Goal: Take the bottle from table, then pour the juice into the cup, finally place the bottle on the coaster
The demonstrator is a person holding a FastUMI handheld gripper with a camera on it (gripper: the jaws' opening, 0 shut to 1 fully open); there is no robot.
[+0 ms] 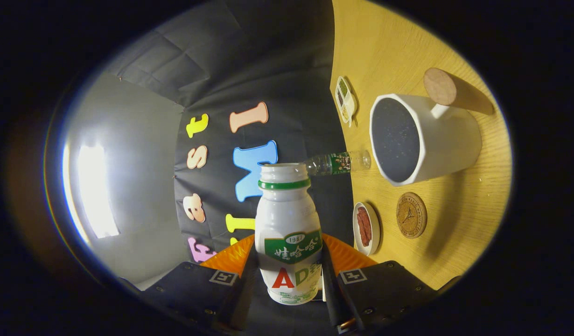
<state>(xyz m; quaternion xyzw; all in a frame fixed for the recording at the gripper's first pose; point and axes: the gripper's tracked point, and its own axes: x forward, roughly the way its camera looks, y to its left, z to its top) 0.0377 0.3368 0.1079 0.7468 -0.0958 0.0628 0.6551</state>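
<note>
A white juice bottle [289, 219] with a green neck band and green label sits between my fingers, and the gripper [290, 273] is shut on its lower body. The view is rolled, so the wooden table [459, 242] stands on edge to the right and the bottle lies tipped on its side, roughly parallel to the tabletop. Its uncapped mouth is well above the table, short of the cup. The white cup [424, 140] with a dark inside stands on the table beyond and to the right of the bottle's mouth. A round cork coaster [411, 215] lies beside the cup. I see no stream of juice.
A small clear plastic bottle [338, 163] stands by the cup at the table's edge. A little white dish [366, 227] with red strips sits near the coaster. A small tray [345, 99] of green bits and a cork-topped wooden piece [440, 86] lie beyond the cup.
</note>
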